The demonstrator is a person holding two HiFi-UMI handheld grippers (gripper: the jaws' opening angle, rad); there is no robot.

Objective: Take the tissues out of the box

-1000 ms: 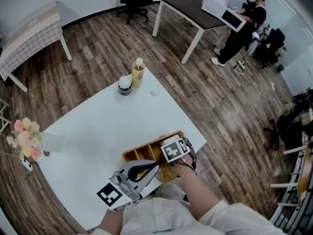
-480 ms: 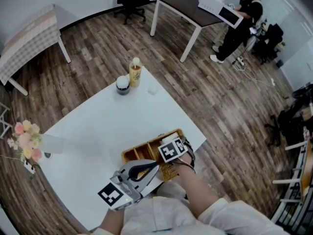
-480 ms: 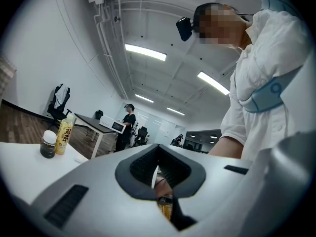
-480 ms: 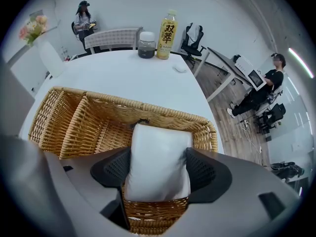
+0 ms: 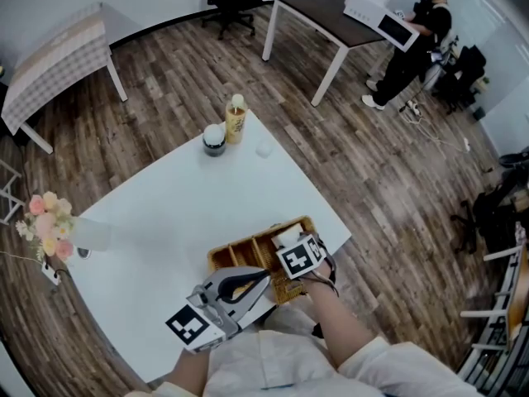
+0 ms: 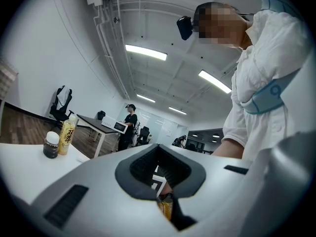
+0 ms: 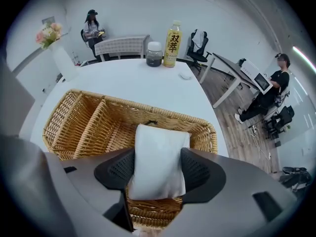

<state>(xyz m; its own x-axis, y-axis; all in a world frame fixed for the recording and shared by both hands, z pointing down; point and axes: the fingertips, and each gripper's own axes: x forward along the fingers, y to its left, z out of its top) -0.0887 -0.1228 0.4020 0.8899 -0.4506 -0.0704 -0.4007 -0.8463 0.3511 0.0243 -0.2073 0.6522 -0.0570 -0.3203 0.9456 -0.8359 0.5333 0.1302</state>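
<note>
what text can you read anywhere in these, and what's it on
"双萃": on the label of the yellow bottle.
White device on the far desk: any print is too small to read.
Jar and tissue pack: no print shows.

Left gripper (image 5: pixel 263 276) and right gripper (image 7: pixel 157 174): pale grey shells, dark ribbed pads (image 7: pixel 198 169), each bearing a white cube (image 5: pixel 299 257) with black square markers. White shirt (image 5: pixel 273 362), pale sleeve (image 5: pixel 376 366).

One square white table (image 5: pixel 165 213) holds one woven wicker basket (image 7: pixel 89 120), one white folded tissue pack (image 7: pixel 158 157), one yellow plastic drink bottle (image 5: pixel 235 121), one dark jar with a white lid (image 5: pixel 214 140), one flower vase (image 5: pixel 87 236), and one small white object (image 5: pixel 264 149), possibly a cap.
</note>
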